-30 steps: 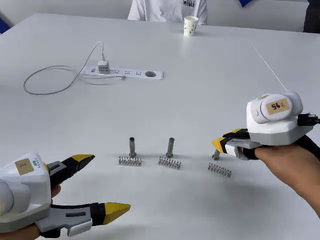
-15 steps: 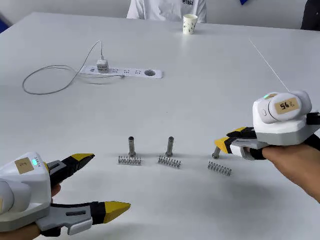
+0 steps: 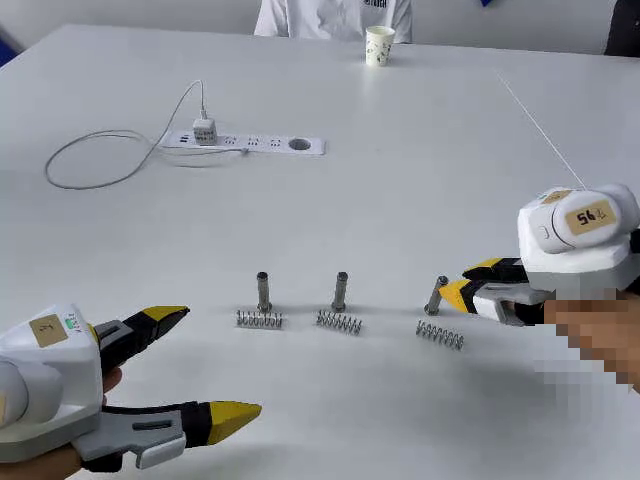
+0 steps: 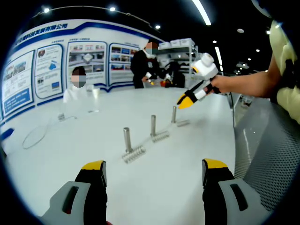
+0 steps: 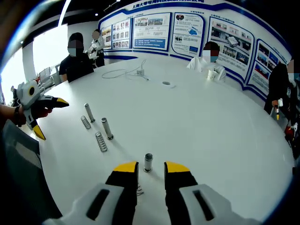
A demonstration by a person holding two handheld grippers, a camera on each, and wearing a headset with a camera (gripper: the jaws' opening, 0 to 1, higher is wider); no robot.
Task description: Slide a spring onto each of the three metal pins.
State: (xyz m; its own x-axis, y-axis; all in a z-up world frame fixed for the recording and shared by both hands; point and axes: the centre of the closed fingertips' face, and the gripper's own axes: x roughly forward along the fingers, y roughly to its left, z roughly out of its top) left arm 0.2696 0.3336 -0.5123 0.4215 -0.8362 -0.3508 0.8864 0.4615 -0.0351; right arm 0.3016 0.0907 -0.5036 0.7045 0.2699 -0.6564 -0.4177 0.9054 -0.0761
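Observation:
Three metal pins stand in a row on the white table: left pin [image 3: 264, 291], middle pin [image 3: 340, 290] and right pin [image 3: 437, 295]. A spring lies just in front of each: left spring [image 3: 259, 320], middle spring [image 3: 339, 322], right spring [image 3: 440, 335]. My right gripper [image 3: 462, 282] sits just right of the right pin, its jaws a narrow gap apart. In the right gripper view that pin [image 5: 148, 162] stands bare just ahead of the right gripper [image 5: 151, 166], untouched. My left gripper [image 3: 222, 361] hovers wide open at the near left, holding nothing, well short of the left pin [image 4: 127, 139].
A white power strip [image 3: 248, 146] with a plugged charger and a looped cable [image 3: 100, 160] lies at the far left. A paper cup [image 3: 378, 46] stands at the far edge in front of a seated person [image 3: 335, 15]. More people stand beyond the table.
My right gripper has drawn back to the right, off the right pin, which it partly hid before. The left gripper, pins and springs have not moved.

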